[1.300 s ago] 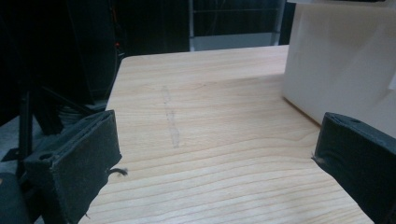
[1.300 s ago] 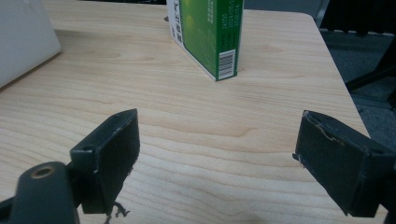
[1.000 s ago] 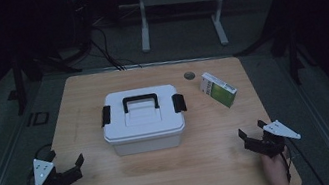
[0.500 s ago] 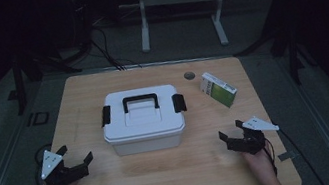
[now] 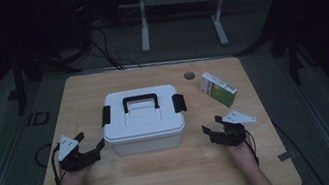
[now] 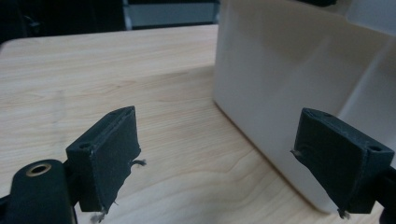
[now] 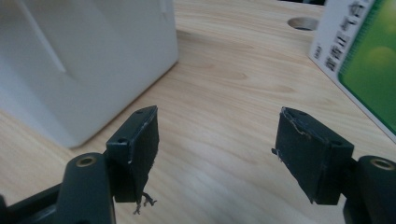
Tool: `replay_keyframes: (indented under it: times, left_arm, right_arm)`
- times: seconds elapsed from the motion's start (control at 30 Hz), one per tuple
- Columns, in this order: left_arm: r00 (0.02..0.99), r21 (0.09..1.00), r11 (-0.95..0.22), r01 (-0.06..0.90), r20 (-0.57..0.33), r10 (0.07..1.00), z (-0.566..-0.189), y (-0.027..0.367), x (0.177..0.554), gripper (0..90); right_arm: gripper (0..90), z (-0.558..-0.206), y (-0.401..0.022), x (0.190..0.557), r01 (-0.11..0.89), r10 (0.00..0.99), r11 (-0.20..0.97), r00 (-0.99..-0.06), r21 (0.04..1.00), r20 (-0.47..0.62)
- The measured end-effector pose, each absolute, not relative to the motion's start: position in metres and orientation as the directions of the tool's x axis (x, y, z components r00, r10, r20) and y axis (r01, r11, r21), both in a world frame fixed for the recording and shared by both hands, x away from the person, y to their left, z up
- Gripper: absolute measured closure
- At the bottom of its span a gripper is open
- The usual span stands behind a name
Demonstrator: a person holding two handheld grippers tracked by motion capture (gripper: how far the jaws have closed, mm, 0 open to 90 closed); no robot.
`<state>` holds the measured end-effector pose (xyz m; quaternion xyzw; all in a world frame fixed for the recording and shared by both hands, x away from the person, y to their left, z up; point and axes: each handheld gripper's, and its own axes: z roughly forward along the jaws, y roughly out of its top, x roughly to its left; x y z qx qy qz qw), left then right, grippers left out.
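Note:
A white lidded box (image 5: 143, 120) with a black handle and two black side latches stands mid-table; its wall shows as the white box (image 6: 299, 93) and the white box (image 7: 84, 60). My left gripper (image 5: 91, 143) sits low at the box's front left corner, open, with nothing between the jaws, which have just been closing a little. Its own view puts my left gripper (image 6: 215, 161) over bare wood beside the box wall. My right gripper (image 5: 212, 125) is open off the box's front right, jaws also just narrowing, empty. A green and white carton (image 5: 219, 89) lies behind my right gripper (image 7: 215, 149).
The wooden table (image 5: 177, 181) has a round grommet hole (image 5: 189, 75) near its far edge. The green carton (image 7: 364, 60) is close on the right gripper's right side. Cables and a metal stand (image 5: 180, 14) lie on the dark floor beyond.
Both hands have slid inward across the table toward the white box, the left one rightward, the right one leftward. Both sets of jaws look slightly narrower.

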<state>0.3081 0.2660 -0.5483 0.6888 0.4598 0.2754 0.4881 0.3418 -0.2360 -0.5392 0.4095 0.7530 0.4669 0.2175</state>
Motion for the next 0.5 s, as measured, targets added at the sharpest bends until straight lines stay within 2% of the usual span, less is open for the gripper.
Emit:
replay_keyframes:
  times: [0.1, 0.17, 0.23, 0.27, 0.4, 0.5]
  left_arm:
    - [0.447, 0.924, -0.122, 0.363, -0.058, 0.893, -0.548, 0.259, 0.315, 26.9]
    - [0.461, 0.923, -0.139, 0.358, -0.045, 0.886, -0.549, 0.255, 0.319, 37.4]
    - [0.481, 0.917, -0.137, 0.376, -0.066, 0.874, -0.549, 0.252, 0.322, 45.6]
    - [0.481, 0.918, -0.135, 0.373, -0.067, 0.874, -0.55, 0.251, 0.324, 49.8]
    - [0.49, 0.915, -0.106, 0.39, -0.108, 0.865, -0.551, 0.249, 0.328, 67.1]
    - [0.502, 0.915, -0.102, 0.39, -0.119, 0.856, -0.551, 0.246, 0.329, 75.9]
  right_arm:
    - [44.4, -0.539, -0.226, 0.348, 0.406, 0.811, 0.26, -0.585, 0.876, 0.03]
    - [58.4, -0.538, -0.218, 0.352, 0.403, 0.8, 0.28, -0.6, 0.871, 0.02]
    - [65.3, -0.537, -0.211, 0.355, 0.396, 0.798, 0.283, -0.603, 0.873, 0.015]
    - [72.2, -0.536, -0.207, 0.357, 0.4, 0.793, 0.283, -0.608, 0.872, 0.021]
    - [89.3, -0.533, -0.193, 0.362, 0.397, 0.788, 0.282, -0.616, 0.874, 0.026]
    - [89.9, -0.531, -0.181, 0.364, 0.39, 0.771, 0.29, -0.636, 0.874, 0.027]
